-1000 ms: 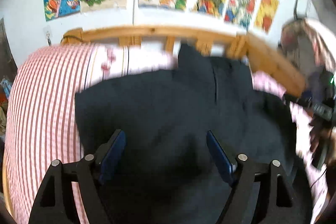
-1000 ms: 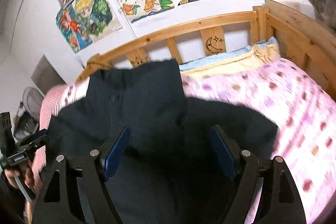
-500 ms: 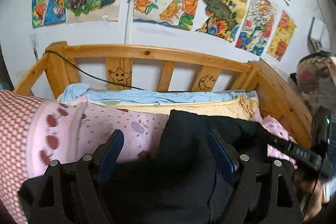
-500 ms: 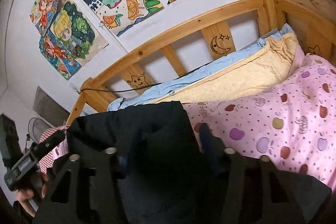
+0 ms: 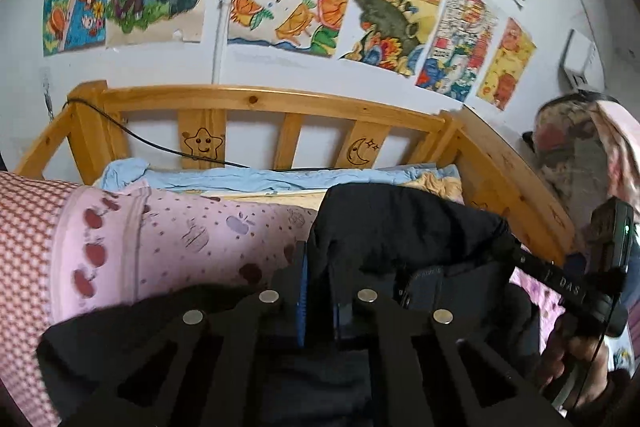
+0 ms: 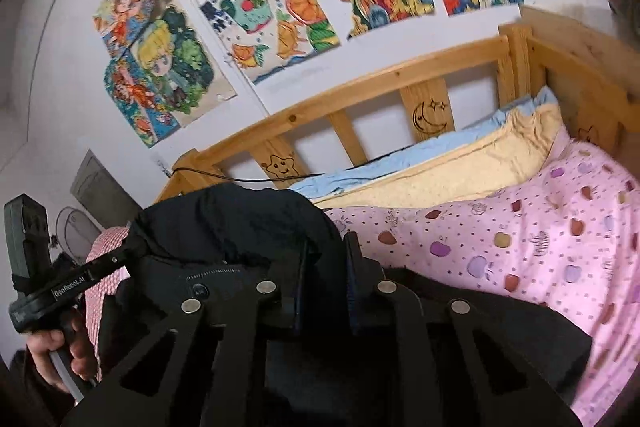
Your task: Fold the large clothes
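Both claws are pinched down on the same dark jacket (image 5: pixel 400 223) right now: the left claw (image 5: pixel 318 291) has a fold of it squeezed between its blue pads, and the right claw (image 6: pixel 324 279) is clamped the same way. Looks like they've grabbed one edge at two spots so it lifts evenly for a fold. The jacket sits on the pink bed cover (image 6: pixel 520 239), bunched toward 12 o'clock by the wooden headboard (image 5: pixel 260 99). Its long axis seems to run left-right between the claws, though it's too crumpled to be sure.

We lose the dark garment (image 5: pixel 400 223) below the near edge; folds perhaps hide both claws' fingertips (image 6: pixel 350 279).
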The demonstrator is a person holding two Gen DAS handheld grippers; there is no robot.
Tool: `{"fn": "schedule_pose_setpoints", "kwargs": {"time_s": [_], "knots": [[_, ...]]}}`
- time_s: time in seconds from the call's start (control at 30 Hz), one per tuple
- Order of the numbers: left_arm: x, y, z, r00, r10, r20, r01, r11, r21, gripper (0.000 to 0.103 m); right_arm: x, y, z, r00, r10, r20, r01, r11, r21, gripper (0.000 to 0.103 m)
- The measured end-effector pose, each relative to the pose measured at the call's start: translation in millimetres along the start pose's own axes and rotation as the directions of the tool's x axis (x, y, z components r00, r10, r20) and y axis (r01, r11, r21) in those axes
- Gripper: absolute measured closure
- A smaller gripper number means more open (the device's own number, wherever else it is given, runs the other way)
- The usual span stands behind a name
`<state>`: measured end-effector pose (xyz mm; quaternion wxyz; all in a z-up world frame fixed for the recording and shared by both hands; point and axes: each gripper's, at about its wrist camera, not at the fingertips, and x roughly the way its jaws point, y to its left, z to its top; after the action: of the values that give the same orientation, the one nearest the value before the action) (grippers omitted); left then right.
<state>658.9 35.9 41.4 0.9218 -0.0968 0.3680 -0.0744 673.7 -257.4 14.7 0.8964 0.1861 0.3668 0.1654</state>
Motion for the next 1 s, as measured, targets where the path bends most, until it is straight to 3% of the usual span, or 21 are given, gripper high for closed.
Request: {"fn": "schedule_pose_setpoints", "kwargs": {"time_s": [0.3,0.43,0.63,1.0], "knots": [[-63.6,1.1,-44.0,0.999,-0.010,-0.052,0.013,0.998,0.068,0.098,-63.9,16.3,-47.2,0.997,-0.070,-0.033,0.061,0.971,-0.231,0.094],[-59.6,5.4,-73.5,0.992,0.020,-0.125,-0.009,0.996,0.089,0.098,-60.7,11.1,-75.8,0.987,-0.131,-0.096,0.097,0.951,-0.294,0.094],[-36.3,11.0,-111.0,0.980,0.046,-0.194,-0.025,0.994,0.107,0.099,-48.0,2.4,-104.2,0.979,-0.165,-0.117,0.122,0.943,-0.309,0.095],[-18.1,10.6,-150.2,0.988,0.102,-0.112,-0.079,0.978,0.192,0.098,-35.0,-8.8,-143.0,0.985,-0.172,-0.027,0.156,0.942,-0.296,0.094]]}}
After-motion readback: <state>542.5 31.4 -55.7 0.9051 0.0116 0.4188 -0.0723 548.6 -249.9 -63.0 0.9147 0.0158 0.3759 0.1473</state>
